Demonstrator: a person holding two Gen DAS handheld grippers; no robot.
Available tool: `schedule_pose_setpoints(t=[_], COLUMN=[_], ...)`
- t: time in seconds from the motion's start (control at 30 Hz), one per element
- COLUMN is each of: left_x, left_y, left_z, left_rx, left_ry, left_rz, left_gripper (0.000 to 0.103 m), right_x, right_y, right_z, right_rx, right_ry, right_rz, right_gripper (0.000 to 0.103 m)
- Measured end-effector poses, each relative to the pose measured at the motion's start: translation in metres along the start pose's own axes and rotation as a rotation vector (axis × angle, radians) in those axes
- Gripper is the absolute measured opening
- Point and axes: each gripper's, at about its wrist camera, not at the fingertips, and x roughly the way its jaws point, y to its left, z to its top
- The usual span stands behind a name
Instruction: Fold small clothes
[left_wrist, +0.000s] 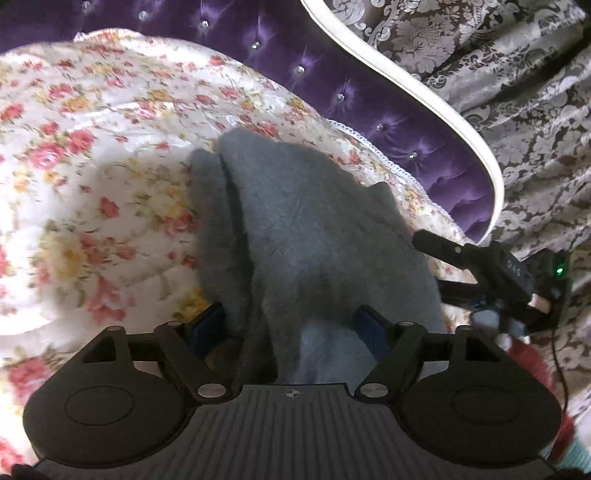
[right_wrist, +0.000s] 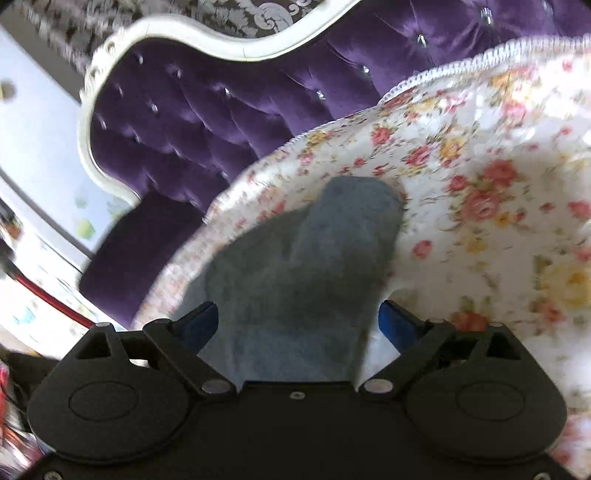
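A small grey fleecy garment (left_wrist: 303, 221) lies bunched in long folds on a floral bedspread (left_wrist: 92, 155). My left gripper (left_wrist: 291, 325) stands open at its near end. A fold of the cloth runs between the blue pads (left_wrist: 212, 323), which do not press it. The right wrist view shows the same grey garment (right_wrist: 314, 258) between the wide-open fingers of my right gripper (right_wrist: 299, 321); its right pad (right_wrist: 393, 321) sits just off the cloth's edge. In the left wrist view the right gripper (left_wrist: 428, 262) reaches in from the right at the garment's side.
A purple tufted headboard (left_wrist: 332, 74) with a white frame (left_wrist: 406, 85) stands close behind the bedspread's lace edge (right_wrist: 443, 70). Brown and silver damask fabric (left_wrist: 517, 92) hangs beyond it. A red sleeve (left_wrist: 532, 362) shows at the lower right.
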Motion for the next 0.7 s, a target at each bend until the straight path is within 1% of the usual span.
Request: schedule_pose_setpoints(t=[0.07,0.13,0.23,0.3,0.33,0.37,0.4,0.43,0.47,0.53,0.63,0.7], left_x=[0.005,0.01,0.015,0.018,0.019,0.021,0.024,0.023,0.021,0.011,-0.005,-0.017], left_y=[0.001,0.002,0.001,0.002,0.002,0.003,0.004,0.004,0.002,-0.005,-0.014,-0.023], left_z=[0.003,0.006,0.006,0.005,0.005,0.004,0.003,0.002,0.001,-0.001,-0.01,-0.019], left_rx=[-0.016,-0.035,-0.052,-0.067,-0.077,-0.09,-0.108,-0.121,-0.113,-0.091,-0.111,-0.099], left_ry=[0.003,0.011,0.021,0.039,0.048,0.067,0.087,0.088,0.085,0.076,0.1,0.11], left_rz=[-0.02,-0.052,-0.087,-0.123,-0.138,-0.151,-0.168,-0.183,-0.178,-0.185,-0.24,-0.266], left_gripper=[0.077,0.077,0.077,0.075,0.059,0.03,0.029,0.029,0.028,0.028,0.028,0.028], right_x=[0.004,0.011,0.019,0.02,0.021,0.021,0.022,0.019,0.013,0.001,-0.023,-0.037], right_y=[-0.003,-0.002,0.003,0.006,0.007,0.007,0.007,0.009,0.012,0.023,0.043,0.052], right_z=[0.002,0.003,0.003,0.002,0.002,0.001,0.001,0.0,0.0,0.0,-0.003,-0.01], right_rx=[0.047,0.047,0.016,0.008,0.006,0.01,0.017,0.02,0.016,0.009,-0.013,-0.024], right_ry=[-0.016,-0.018,-0.009,-0.008,-0.004,0.009,0.023,0.02,0.009,0.001,0.013,0.032], right_rz=[0.05,0.072,0.08,0.079,0.068,0.043,0.017,0.007,0.0,-0.014,-0.044,-0.073], right_gripper=[0.096,0.096,0.096,0.093,0.074,0.052,0.049,0.049,0.046,0.045,0.044,0.044])
